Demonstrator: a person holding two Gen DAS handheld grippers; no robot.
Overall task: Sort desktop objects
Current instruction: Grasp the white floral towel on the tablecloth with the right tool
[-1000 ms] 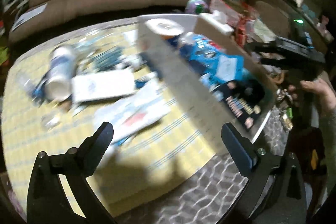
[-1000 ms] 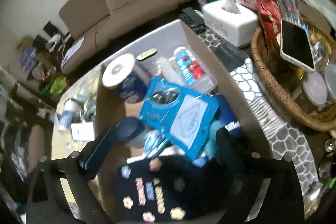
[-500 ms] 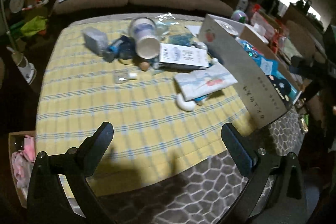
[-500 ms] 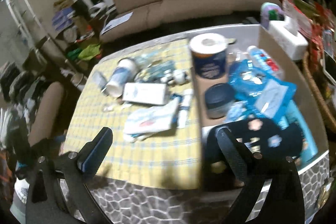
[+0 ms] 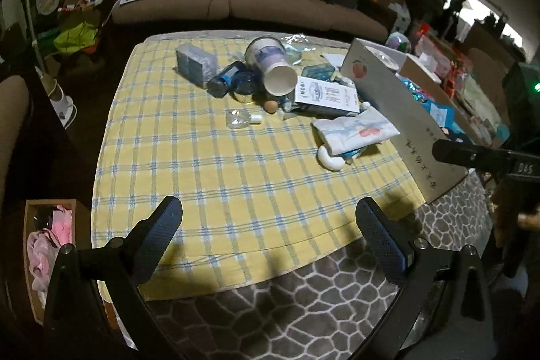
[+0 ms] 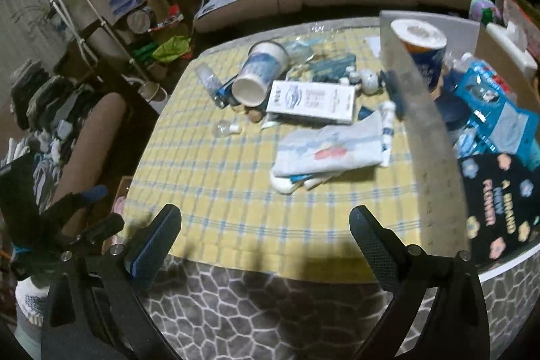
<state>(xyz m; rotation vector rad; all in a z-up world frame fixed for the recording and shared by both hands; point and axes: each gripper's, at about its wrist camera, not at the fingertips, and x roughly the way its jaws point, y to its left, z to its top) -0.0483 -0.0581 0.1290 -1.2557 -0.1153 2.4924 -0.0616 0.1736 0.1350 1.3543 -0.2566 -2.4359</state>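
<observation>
With both the left gripper (image 5: 268, 226) and right gripper (image 6: 265, 233) wide apart and empty, you are between picks; next reach toward 12 o'clock for the white floral cloth pouch (image 6: 329, 147) and carry it to the grey cardboard box (image 6: 428, 120) at 2 o'clock.

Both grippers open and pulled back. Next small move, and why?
Probably bring the right gripper forward to the white pouch. It is the loose item lying nearest on the yellow cloth, just beside the box that already holds sorted items. Both grippers are empty; the left gripper is no closer.
</observation>
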